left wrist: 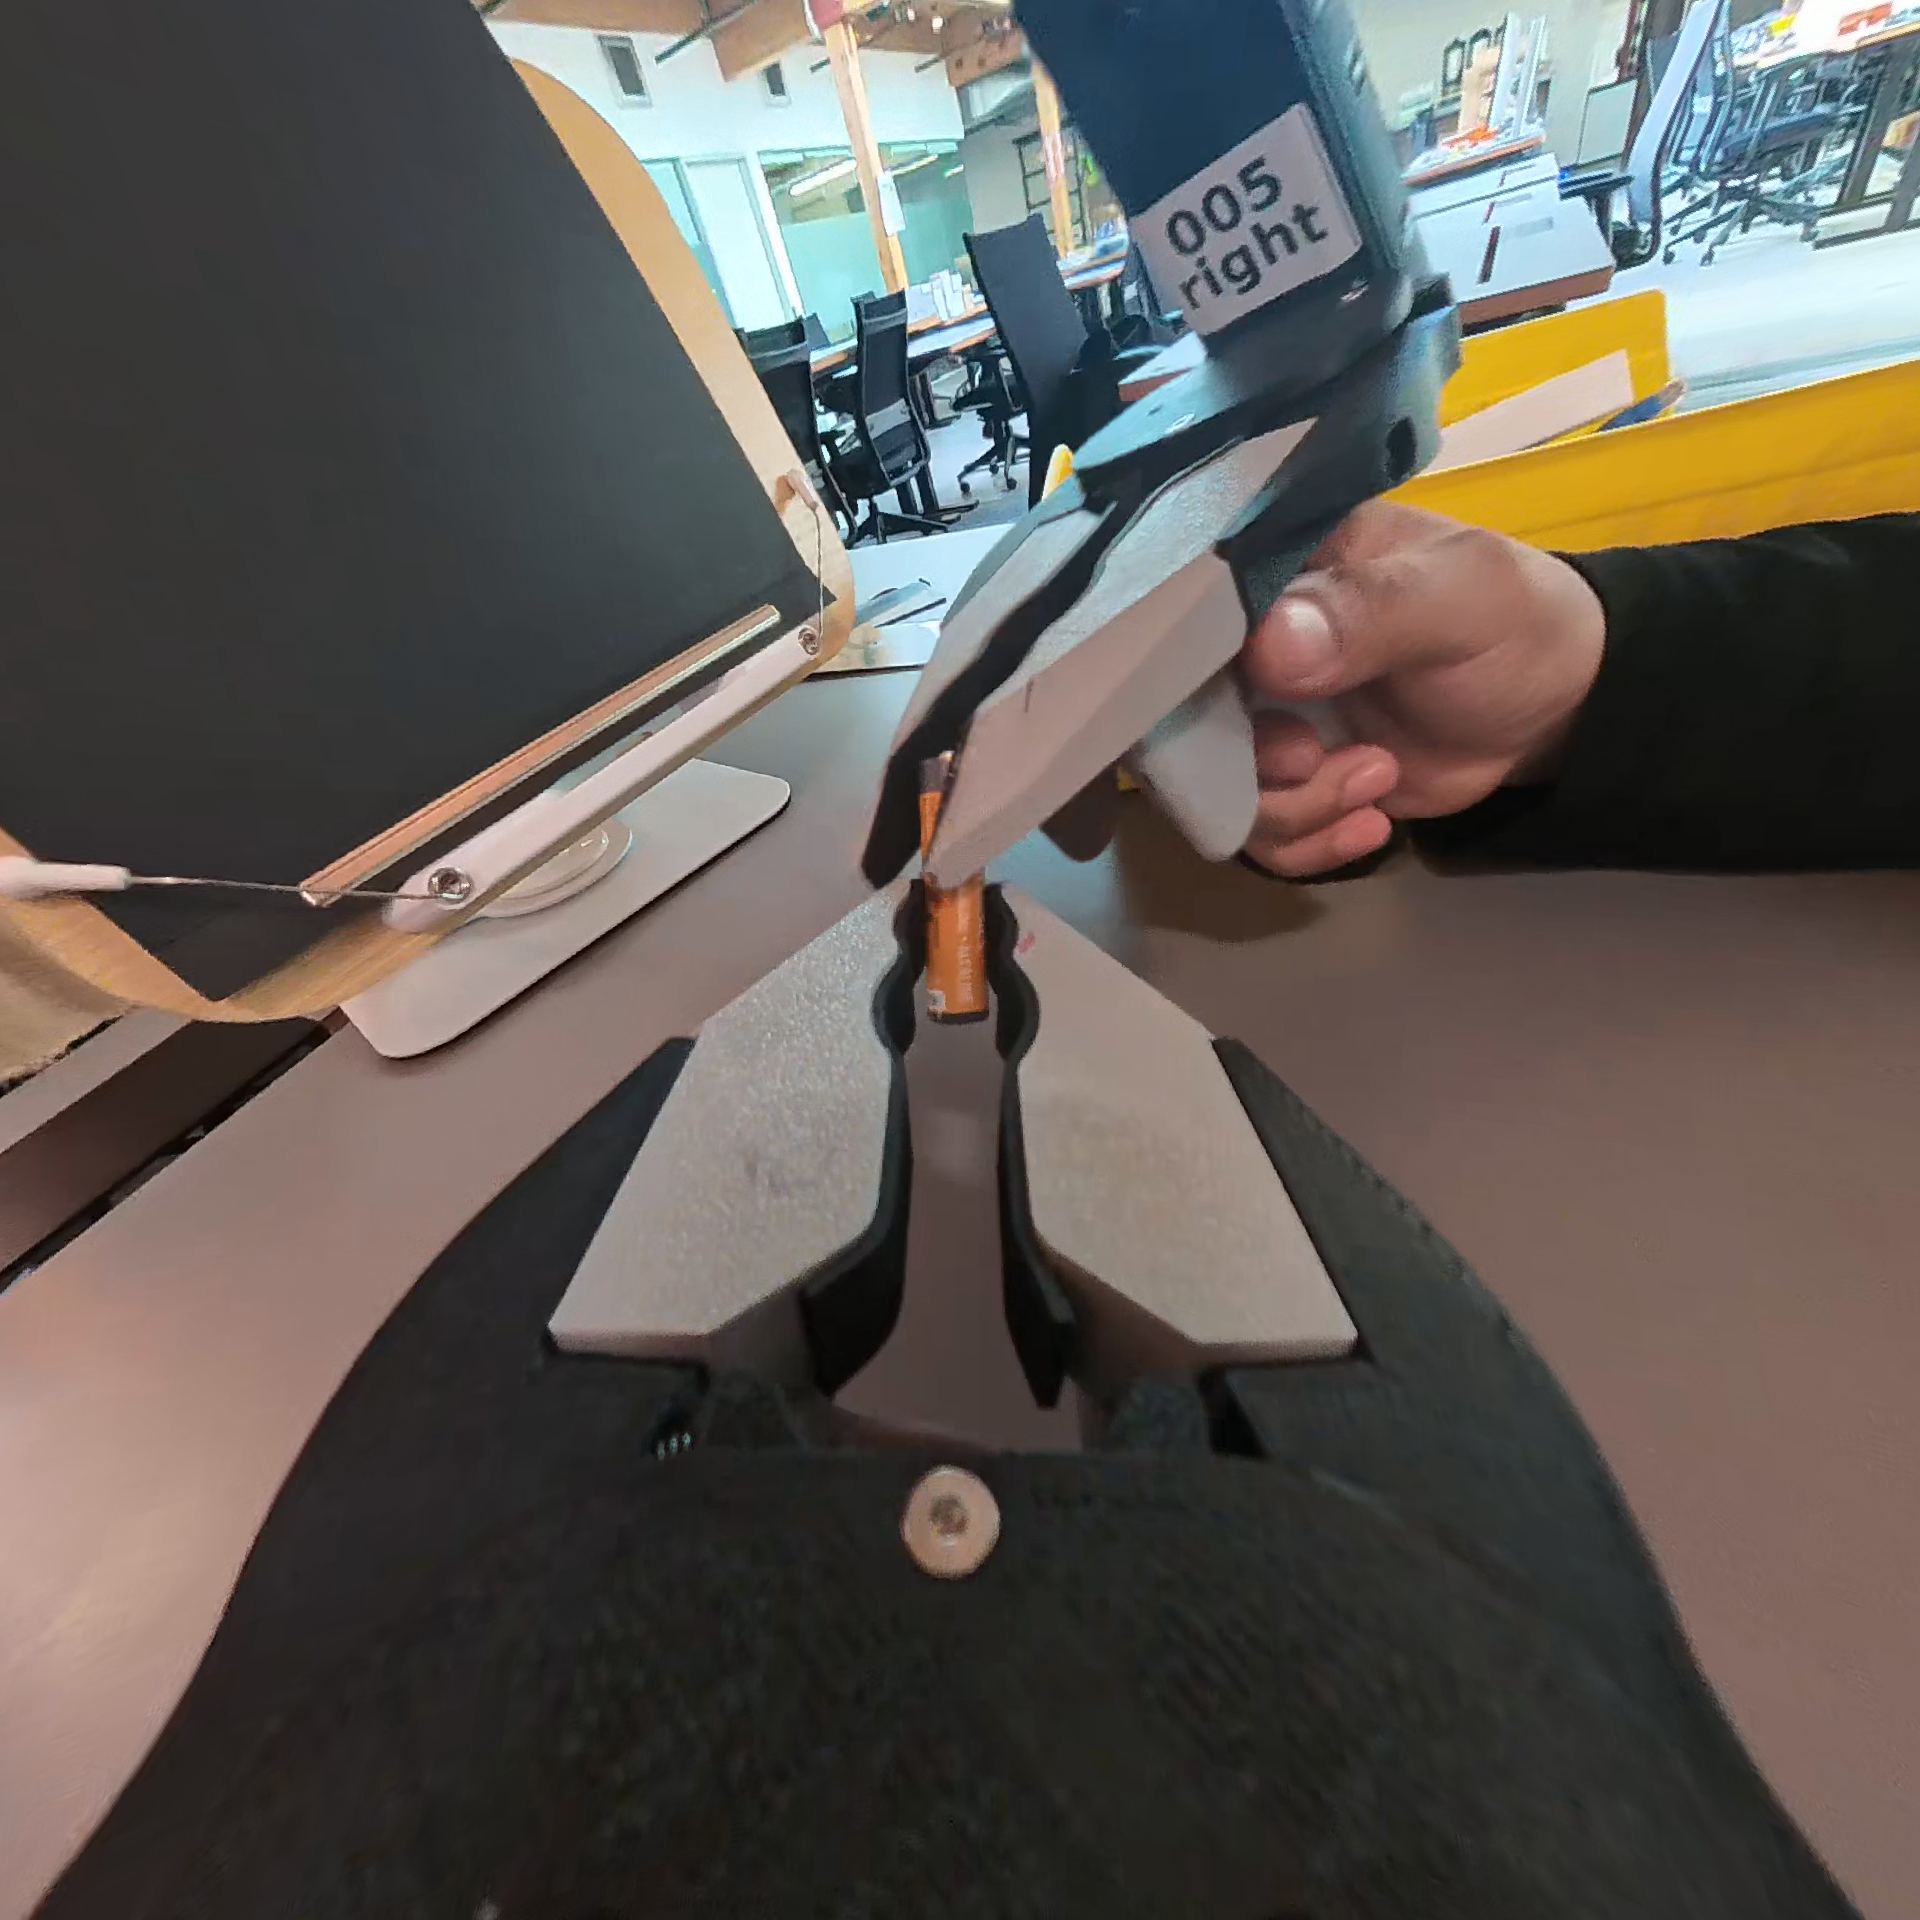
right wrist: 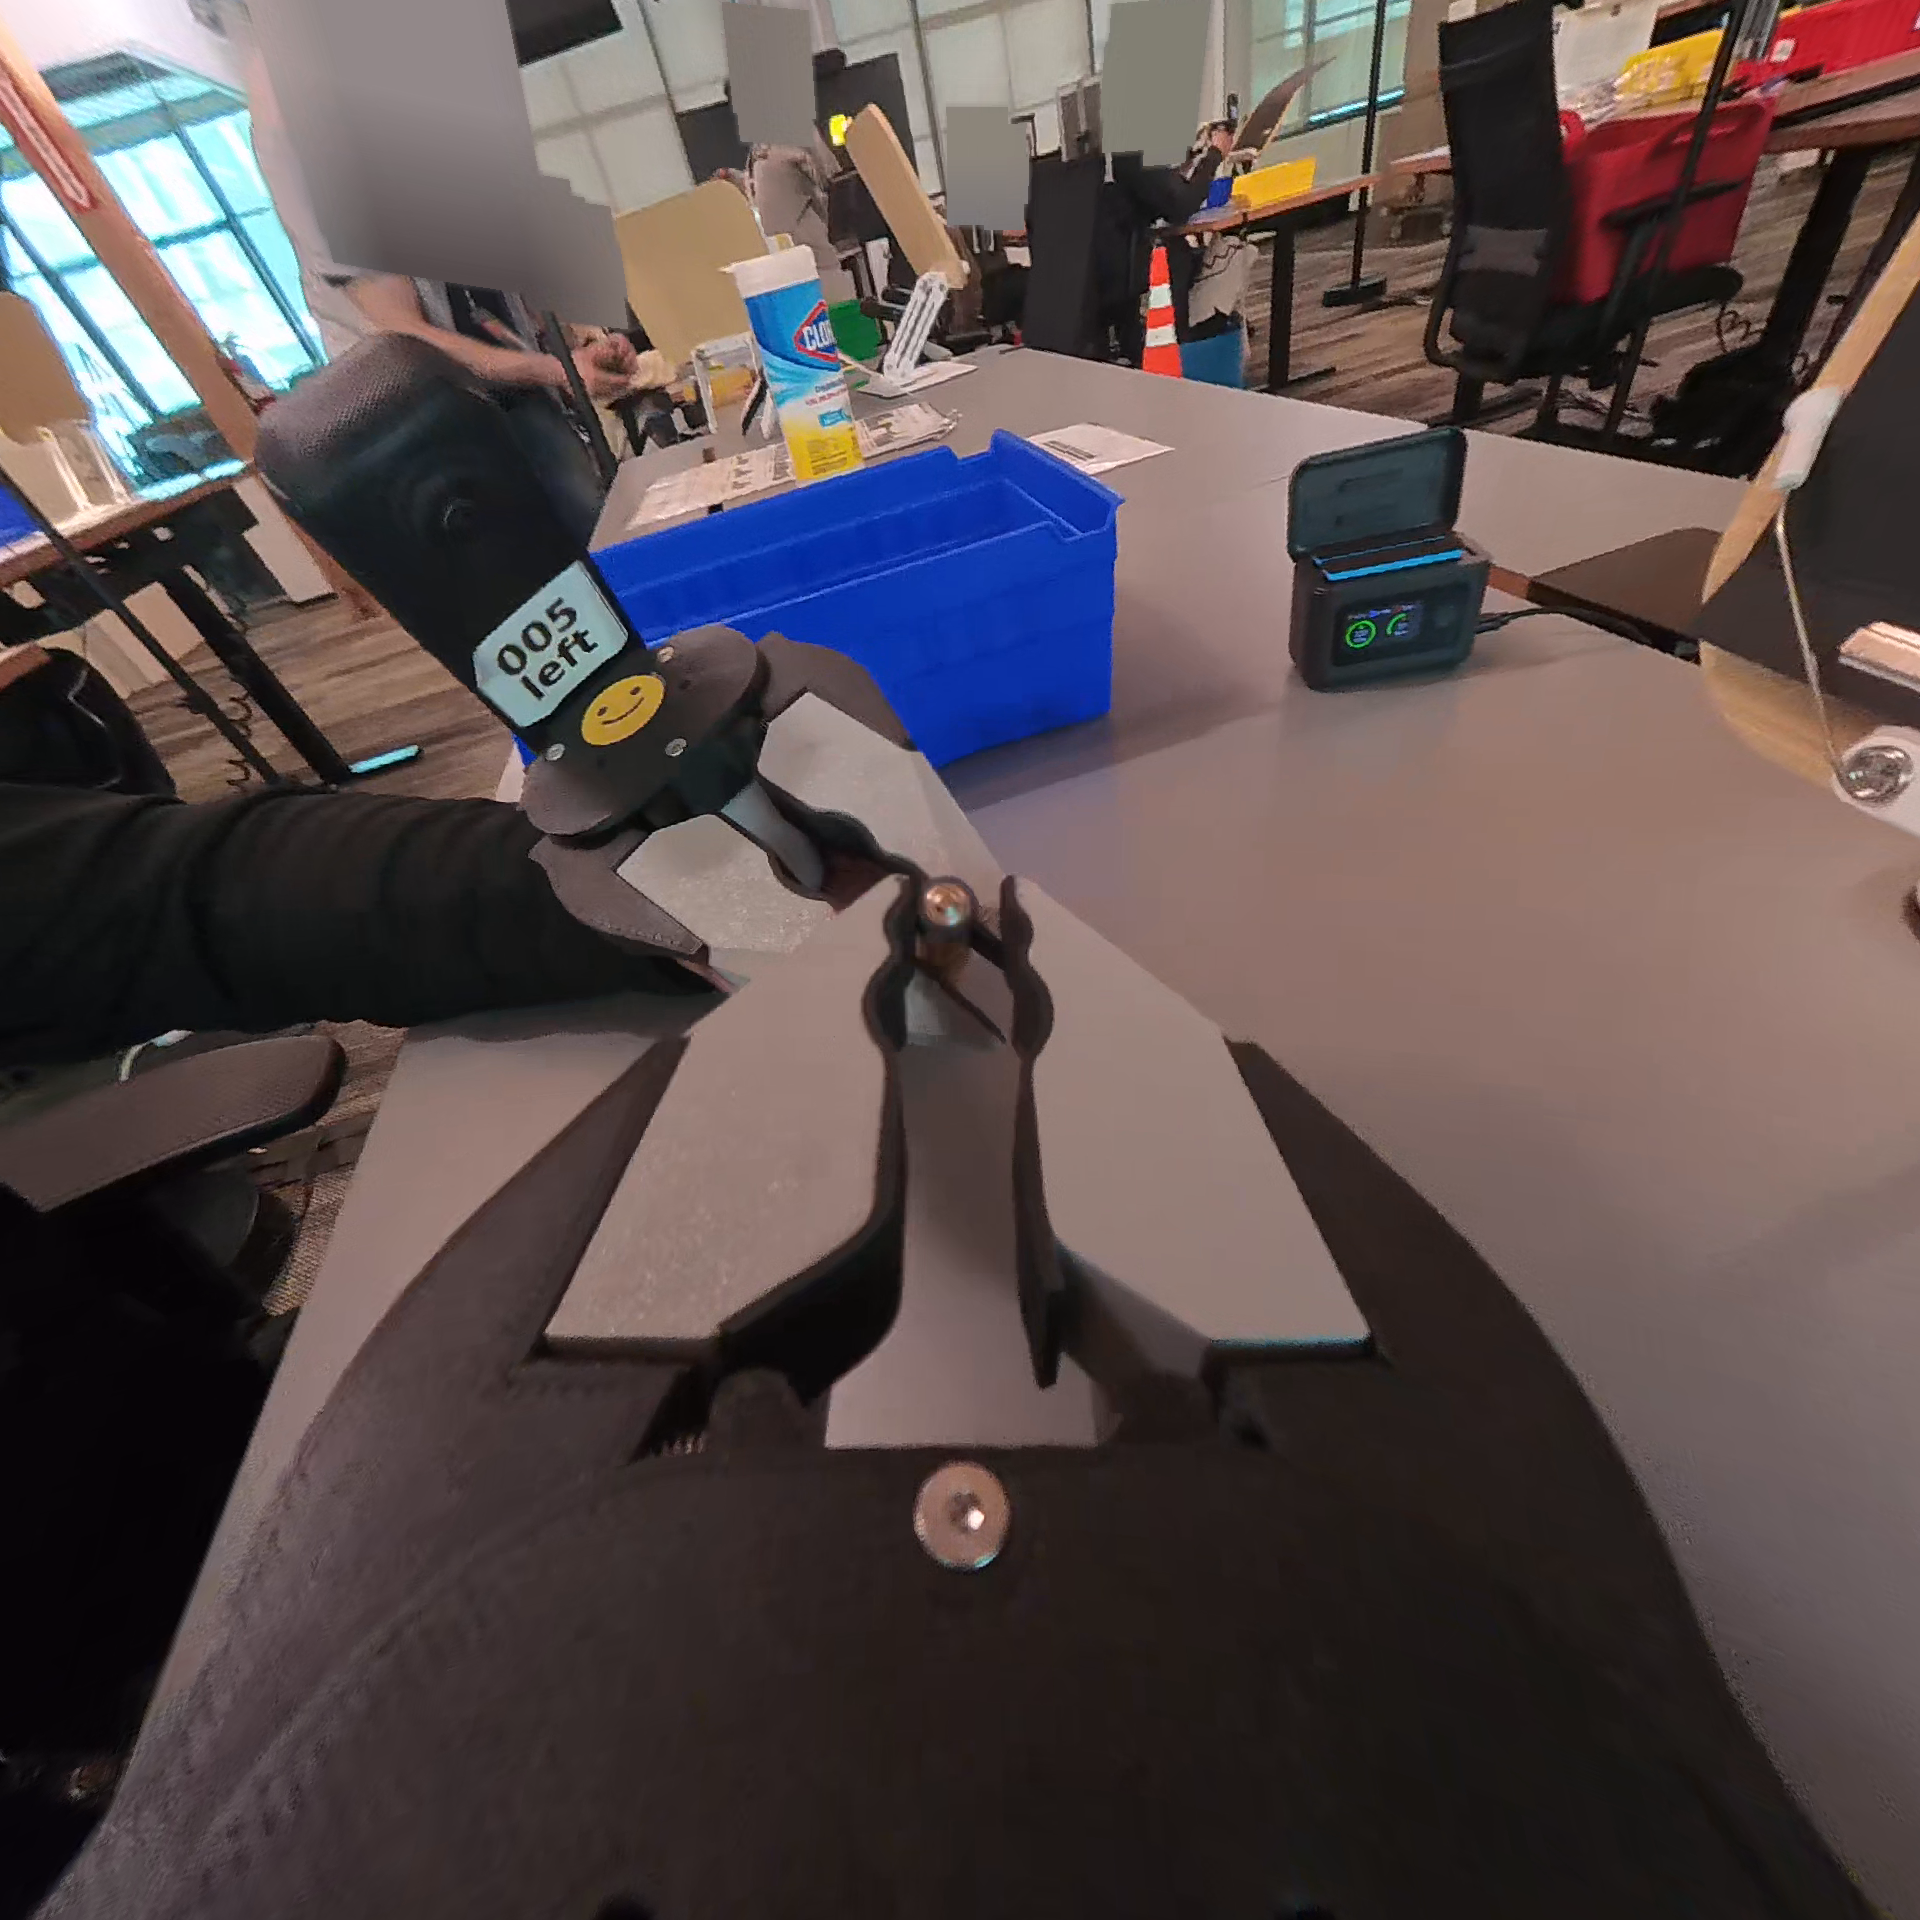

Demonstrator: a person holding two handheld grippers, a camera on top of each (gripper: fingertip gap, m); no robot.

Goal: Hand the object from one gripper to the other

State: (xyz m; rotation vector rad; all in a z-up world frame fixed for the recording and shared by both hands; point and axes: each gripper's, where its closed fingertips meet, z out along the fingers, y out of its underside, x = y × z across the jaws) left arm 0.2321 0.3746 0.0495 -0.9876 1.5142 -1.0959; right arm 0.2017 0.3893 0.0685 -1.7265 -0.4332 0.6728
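An orange and black battery (left wrist: 956, 961) stands upright above the table (left wrist: 1507, 1091). My left gripper (left wrist: 954, 925) is shut on its lower body. My right gripper (left wrist: 909, 862) comes down from the upper right, its fingertips on either side of the battery's top end. In the right wrist view the battery's metal top (right wrist: 943, 912) sits between my right gripper's (right wrist: 954, 920) fingertips, and a small gap shows on one side. The left gripper (right wrist: 935, 977) reaches in from the left below it.
A tilted black screen on a white stand (left wrist: 364, 436) is close on the left. A blue bin (right wrist: 935, 613), a dark charging case (right wrist: 1382, 613) and a wipes canister (right wrist: 800, 364) stand farther back. A yellow bin (left wrist: 1683, 468) is behind the right hand. The tips of both grippers are at nearly the same place. The dark charging case (right wrist: 1382, 613) is about 30 cm from both grippers' fingertips.
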